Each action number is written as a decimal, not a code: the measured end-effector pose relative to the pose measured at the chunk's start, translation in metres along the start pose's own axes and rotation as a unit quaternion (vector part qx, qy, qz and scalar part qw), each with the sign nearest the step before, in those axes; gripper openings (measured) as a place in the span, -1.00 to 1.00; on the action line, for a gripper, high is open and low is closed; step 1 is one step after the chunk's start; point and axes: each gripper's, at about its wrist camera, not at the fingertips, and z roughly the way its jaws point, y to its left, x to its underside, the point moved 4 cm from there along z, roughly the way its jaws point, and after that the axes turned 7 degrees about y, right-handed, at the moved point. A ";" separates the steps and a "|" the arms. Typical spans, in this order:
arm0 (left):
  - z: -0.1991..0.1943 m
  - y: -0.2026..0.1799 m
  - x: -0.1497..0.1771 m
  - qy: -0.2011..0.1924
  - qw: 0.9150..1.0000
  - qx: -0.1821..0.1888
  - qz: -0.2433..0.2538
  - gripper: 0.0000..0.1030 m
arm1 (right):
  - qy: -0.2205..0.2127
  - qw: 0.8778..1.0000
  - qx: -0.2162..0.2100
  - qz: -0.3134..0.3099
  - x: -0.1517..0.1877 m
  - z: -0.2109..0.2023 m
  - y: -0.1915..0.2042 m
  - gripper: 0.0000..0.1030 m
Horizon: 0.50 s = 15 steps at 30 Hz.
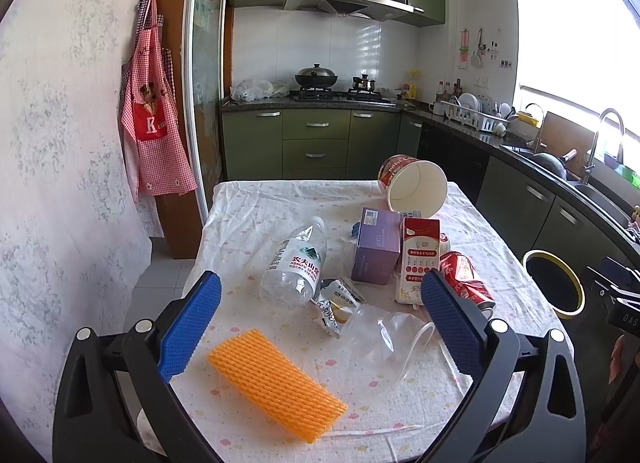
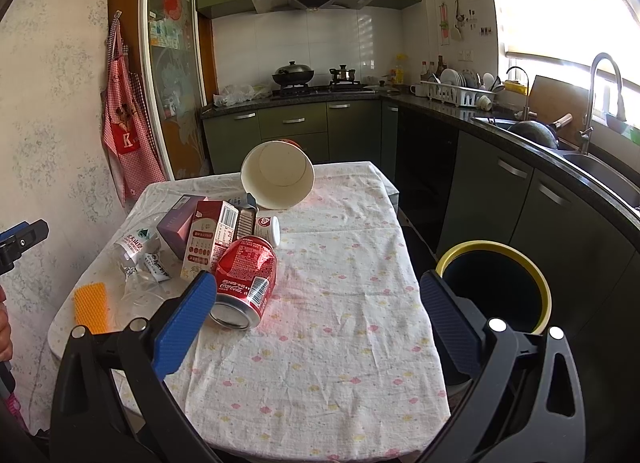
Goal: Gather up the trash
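Trash lies on a table with a floral cloth (image 1: 256,219): an orange foam net (image 1: 276,381), a clear plastic bottle (image 1: 294,263), a clear crushed cup (image 1: 384,337), a foil wrapper (image 1: 334,305), a purple box (image 1: 376,245), a red-and-white carton (image 1: 418,259), a crushed red cola can (image 2: 244,281) and a tipped paper bowl (image 2: 278,175). My left gripper (image 1: 320,321) is open above the near table edge, with the wrapper and cup between its fingers. My right gripper (image 2: 316,321) is open and empty, its left finger just in front of the can.
A dark bin with a yellow rim (image 2: 496,287) stands on the floor right of the table, also in the left wrist view (image 1: 554,283). Kitchen cabinets, a stove (image 1: 332,95) and a sink counter (image 2: 560,143) run behind and to the right. A red apron (image 1: 152,111) hangs on the left wall.
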 end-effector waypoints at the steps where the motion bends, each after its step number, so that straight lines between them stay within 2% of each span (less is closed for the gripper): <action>1: 0.000 0.000 0.000 0.000 1.000 0.000 0.000 0.91 | 0.000 1.000 0.000 0.000 0.000 0.000 0.000 0.88; 15: 0.003 0.000 0.001 0.005 1.000 -0.002 0.000 0.91 | 0.001 1.000 0.000 0.001 0.000 0.000 0.000 0.88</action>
